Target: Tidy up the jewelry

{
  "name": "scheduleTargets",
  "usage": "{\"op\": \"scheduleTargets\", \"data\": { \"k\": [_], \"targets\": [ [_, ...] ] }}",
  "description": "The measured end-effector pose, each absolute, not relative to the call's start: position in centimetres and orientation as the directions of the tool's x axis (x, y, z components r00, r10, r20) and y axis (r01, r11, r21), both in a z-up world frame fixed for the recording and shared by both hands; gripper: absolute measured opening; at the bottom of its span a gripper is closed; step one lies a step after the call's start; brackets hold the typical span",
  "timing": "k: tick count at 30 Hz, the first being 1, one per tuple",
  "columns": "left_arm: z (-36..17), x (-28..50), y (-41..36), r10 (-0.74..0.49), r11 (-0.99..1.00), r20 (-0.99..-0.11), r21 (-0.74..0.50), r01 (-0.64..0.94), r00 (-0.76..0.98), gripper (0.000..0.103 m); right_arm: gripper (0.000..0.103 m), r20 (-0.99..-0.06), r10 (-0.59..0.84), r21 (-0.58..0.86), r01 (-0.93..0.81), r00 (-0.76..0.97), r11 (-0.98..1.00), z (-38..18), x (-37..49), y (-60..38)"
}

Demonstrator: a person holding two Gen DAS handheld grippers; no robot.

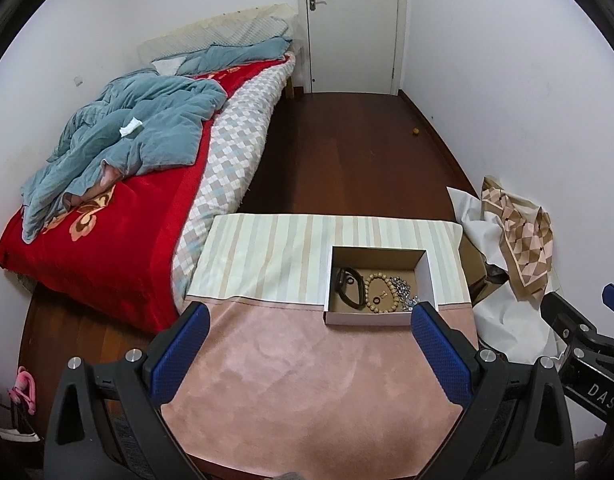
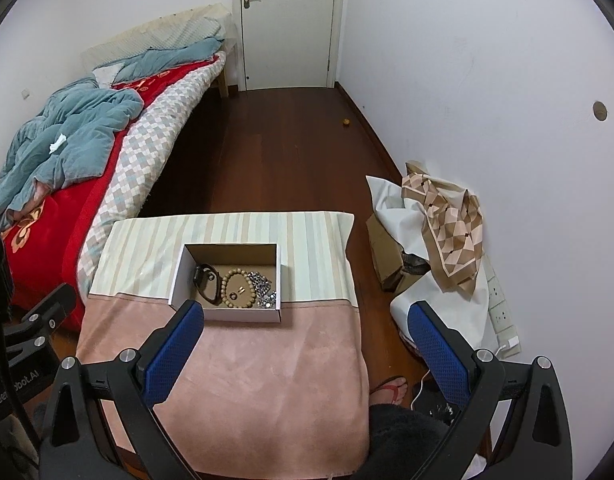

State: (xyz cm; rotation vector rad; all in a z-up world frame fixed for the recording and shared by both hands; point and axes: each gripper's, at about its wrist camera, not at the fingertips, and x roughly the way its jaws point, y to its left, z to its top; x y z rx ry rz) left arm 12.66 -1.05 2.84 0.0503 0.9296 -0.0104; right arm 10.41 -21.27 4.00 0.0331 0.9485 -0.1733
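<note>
Hovering wide-jawed and empty over bare pink cloth: left gripper [image 1: 309,316] and right gripper [image 2: 305,314]. Just beyond, near the table's [image 1: 267,380] right edge, an open cardboard box [image 1: 371,317] holding black watch [image 1: 349,286], wooden bead bracelet [image 1: 383,294], silvery chain [image 1: 405,294], partly masked. Right view only: sandalled foot [image 2: 391,390], wall sockets [image 2: 501,312].

Both wrist views above shared box [image 1: 377,286]
</note>
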Motion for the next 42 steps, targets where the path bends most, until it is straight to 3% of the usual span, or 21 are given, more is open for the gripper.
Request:
{"op": "scheduleTargets", "data": {
  "k": [42],
  "targets": [
    [2.4, 11.8, -0.6, 0.01, 0.999, -0.808, 0.033, 0.028, 0.589, 0.103, 0.103, -0.826, -0.106, -0.039, 0.131, 0.554, 0.991, 3.7, 10.0, -20.6]
  ]
}}
